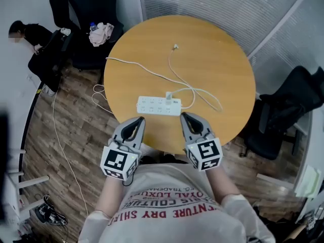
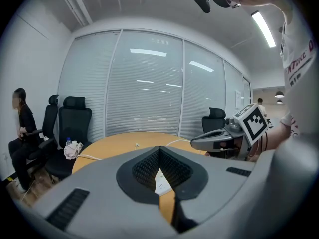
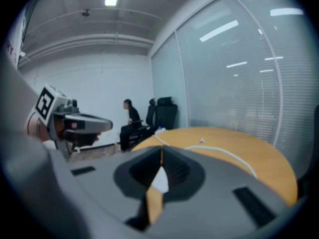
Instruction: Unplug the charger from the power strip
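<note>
One table (image 1: 223,80), one strip (image 1: 158,106), one charger (image 1: 169,95), two cables: cord (image 1: 132,65), lead (image 1: 170,62). Two grippers: left gripper (image 1: 138,119), right gripper (image 1: 185,116). Three chairs (image 1: 93,9) (image 1: 56,4) (image 1: 286,110), one seated person (image 1: 25,34).

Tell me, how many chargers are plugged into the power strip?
1. The white charger stands on the strip, toward its right end in the head view. Nothing else seems plugged in, though the picture is small.

Charger (image 1: 169,95) too small for detail
</note>
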Tool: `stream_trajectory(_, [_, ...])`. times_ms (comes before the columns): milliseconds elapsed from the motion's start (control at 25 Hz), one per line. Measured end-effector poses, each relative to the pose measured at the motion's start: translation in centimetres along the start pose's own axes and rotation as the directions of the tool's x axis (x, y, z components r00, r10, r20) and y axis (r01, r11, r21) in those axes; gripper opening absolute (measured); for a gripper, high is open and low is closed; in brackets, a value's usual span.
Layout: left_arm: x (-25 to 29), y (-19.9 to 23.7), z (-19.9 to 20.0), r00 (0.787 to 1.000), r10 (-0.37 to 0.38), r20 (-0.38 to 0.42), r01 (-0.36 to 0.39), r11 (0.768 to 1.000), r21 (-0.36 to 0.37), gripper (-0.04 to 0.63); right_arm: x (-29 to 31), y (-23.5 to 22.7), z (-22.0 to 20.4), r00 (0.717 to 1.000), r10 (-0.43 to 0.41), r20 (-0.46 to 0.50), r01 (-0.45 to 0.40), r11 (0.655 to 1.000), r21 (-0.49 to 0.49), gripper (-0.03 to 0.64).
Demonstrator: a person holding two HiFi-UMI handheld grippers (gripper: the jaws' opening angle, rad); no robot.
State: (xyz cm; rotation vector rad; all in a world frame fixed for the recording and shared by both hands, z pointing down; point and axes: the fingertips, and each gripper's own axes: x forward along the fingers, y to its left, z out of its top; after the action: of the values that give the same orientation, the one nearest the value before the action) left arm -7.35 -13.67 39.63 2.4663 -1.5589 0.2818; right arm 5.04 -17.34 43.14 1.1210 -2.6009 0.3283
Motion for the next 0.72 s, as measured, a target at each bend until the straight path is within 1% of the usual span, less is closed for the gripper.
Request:
stream_trajectory(200, [3.4, 1.8, -1.1, 0.998, -0.044, -0.039, 0.043, 0.999, -0.006, 0.029, 3.0, -1.4, -1.9, 0.997, -0.016, -0.080, 0.019, 0.999, 0.029, 0.028])
stream_trajectory(280, [4.9, 2.6, -2.3, 0.995, -0.069, -0.067, 0.069, 0.998, -0.005, 0.030, 4.1, -1.8, -2.7, 0.993, -0.029, -0.112, 0.034, 0.999, 0.040, 0.028])
stream_trajectory(360, [6.6, 3.5, -3.8, 0.988, -0.105, -0.110, 0.107, 0.994, 0.014, 0.029, 5.3, -2.3, -3.4, 0.988, -0.052, -0.143, 0.060, 0.997, 0.051, 0.028])
stream_trajectory(480, [8.3, 4.3, -5.6, 0.968, -0.189, -0.168, 0.195, 0.981, 0.021, 0.029, 6.6, -2.5, -4.5, 0.978, -0.094, -0.187, 0.113, 0.989, 0.091, 0.028])
stream_trajectory(600, [9.7, 4.9, -6.9, 0.939, -0.275, -0.207, 0.279, 0.960, -0.008, 0.029, 7.9, -2.0, -5.6, 0.967, -0.125, -0.221, 0.159, 0.977, 0.142, 0.028])
stream_trajectory(720, [11.3, 5.1, -9.0, 0.908, -0.336, -0.249, 0.343, 0.939, -0.016, 0.029, 9.0, -1.7, -7.1, 0.953, -0.151, -0.264, 0.198, 0.967, 0.163, 0.028])
